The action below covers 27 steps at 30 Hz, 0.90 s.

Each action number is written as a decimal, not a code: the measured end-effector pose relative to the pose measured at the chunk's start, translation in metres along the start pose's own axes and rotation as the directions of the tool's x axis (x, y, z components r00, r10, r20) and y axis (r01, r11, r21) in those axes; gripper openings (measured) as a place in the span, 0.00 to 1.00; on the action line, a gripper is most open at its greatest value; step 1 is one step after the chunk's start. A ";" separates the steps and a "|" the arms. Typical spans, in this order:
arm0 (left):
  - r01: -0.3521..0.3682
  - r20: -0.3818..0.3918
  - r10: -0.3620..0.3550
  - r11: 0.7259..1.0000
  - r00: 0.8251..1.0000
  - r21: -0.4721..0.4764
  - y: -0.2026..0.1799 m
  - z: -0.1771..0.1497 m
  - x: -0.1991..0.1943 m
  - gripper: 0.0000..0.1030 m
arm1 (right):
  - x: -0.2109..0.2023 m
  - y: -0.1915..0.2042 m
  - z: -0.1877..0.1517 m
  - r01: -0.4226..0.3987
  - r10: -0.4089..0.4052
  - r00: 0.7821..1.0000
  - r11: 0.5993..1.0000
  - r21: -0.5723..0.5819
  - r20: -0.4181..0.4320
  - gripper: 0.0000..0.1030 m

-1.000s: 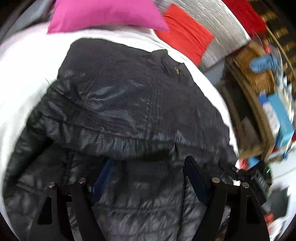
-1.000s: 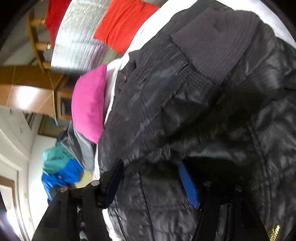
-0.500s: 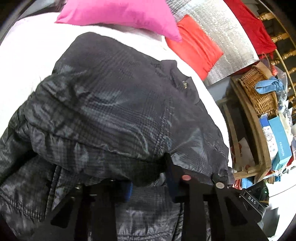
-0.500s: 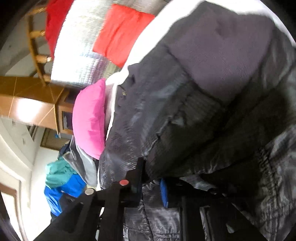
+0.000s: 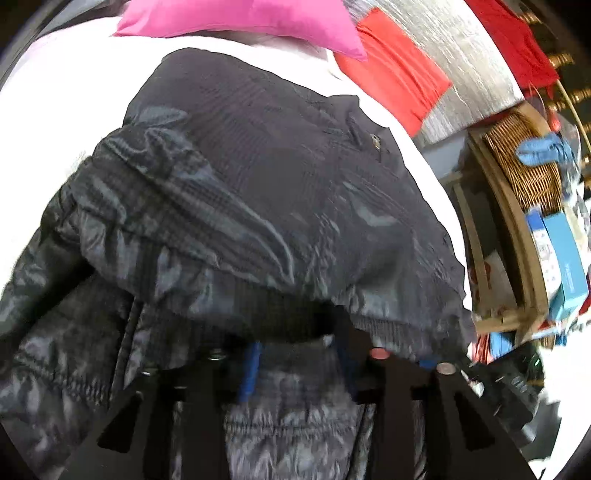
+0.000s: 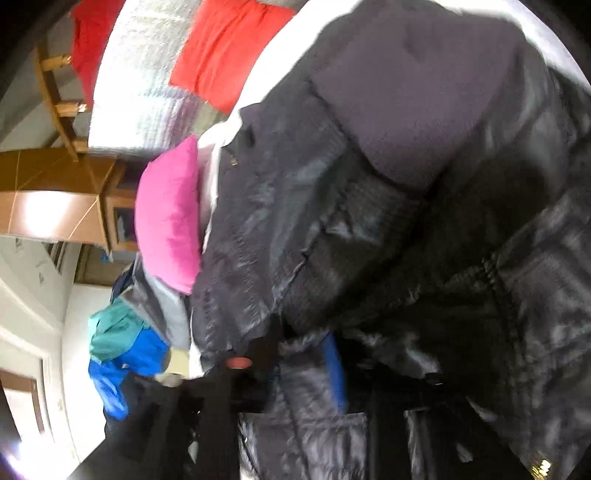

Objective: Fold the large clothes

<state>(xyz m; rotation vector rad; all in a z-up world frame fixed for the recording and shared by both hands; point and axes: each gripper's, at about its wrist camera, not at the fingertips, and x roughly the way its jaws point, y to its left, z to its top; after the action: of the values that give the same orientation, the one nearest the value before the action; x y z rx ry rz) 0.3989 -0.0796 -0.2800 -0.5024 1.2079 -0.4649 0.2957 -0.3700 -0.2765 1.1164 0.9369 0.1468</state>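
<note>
White bedding (image 5: 55, 85) under a pink pillow (image 5: 240, 18) carries the black jacket (image 5: 277, 192), shiny and quilted, its ribbed hem folded up over the body. Its length runs away toward the pillow, collar far. Left gripper (image 5: 295, 365) and right gripper (image 6: 295, 365) have just been opening, half-spread, fabric between; whether they grip is unclear.

White bed (image 5: 51, 81), pink pillow (image 5: 240, 16) at its far edge, silver wall panel (image 5: 465, 48), wicker basket (image 5: 524, 173), wooden cabinet (image 6: 55, 199)
</note>
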 end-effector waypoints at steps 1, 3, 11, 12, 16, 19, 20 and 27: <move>0.006 -0.017 -0.005 1.000 1.000 0.014 -0.002 -0.002 -0.005 0.53 | -0.006 0.005 0.001 0.019 -0.019 1.000 0.999 -0.032 -0.005 0.50; 0.024 -0.040 -0.022 0.999 0.999 0.039 -0.006 -0.005 -0.012 0.55 | -0.023 0.012 0.003 0.054 -0.057 0.998 0.993 -0.105 -0.025 0.52; 0.000 0.127 -0.025 0.981 0.992 0.193 -0.008 0.001 -0.076 0.69 | -0.097 -0.006 0.034 0.199 -0.176 0.946 0.978 -0.057 0.272 0.58; -0.034 0.170 0.001 0.981 0.985 0.189 -0.004 0.005 -0.082 0.71 | -0.100 -0.010 0.037 0.227 -0.209 0.931 0.973 -0.028 0.301 0.67; -0.208 0.288 0.172 0.973 0.942 0.099 0.024 0.030 -0.089 0.72 | -0.099 -0.018 0.057 0.290 -0.275 0.894 0.957 0.011 0.353 0.73; -0.270 0.286 0.246 0.962 0.926 0.045 0.043 0.043 -0.080 0.72 | -0.090 -0.021 0.070 0.362 -0.335 0.868 0.932 -0.004 0.367 0.75; -0.275 0.275 0.256 0.961 0.927 0.035 0.048 0.046 -0.077 0.72 | -0.086 -0.025 0.076 0.372 -0.346 0.867 0.928 -0.005 0.359 0.75; -0.261 0.155 0.258 0.965 0.954 0.000 0.066 0.058 -0.038 0.72 | -0.050 -0.039 0.084 0.405 -0.385 0.892 0.913 -0.042 0.236 0.52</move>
<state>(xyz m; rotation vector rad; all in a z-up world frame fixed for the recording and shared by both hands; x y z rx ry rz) 0.4475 0.0026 -0.2745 -0.3487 1.1002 -0.2089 0.3108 -0.4742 -0.2700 0.8178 0.9267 -0.2652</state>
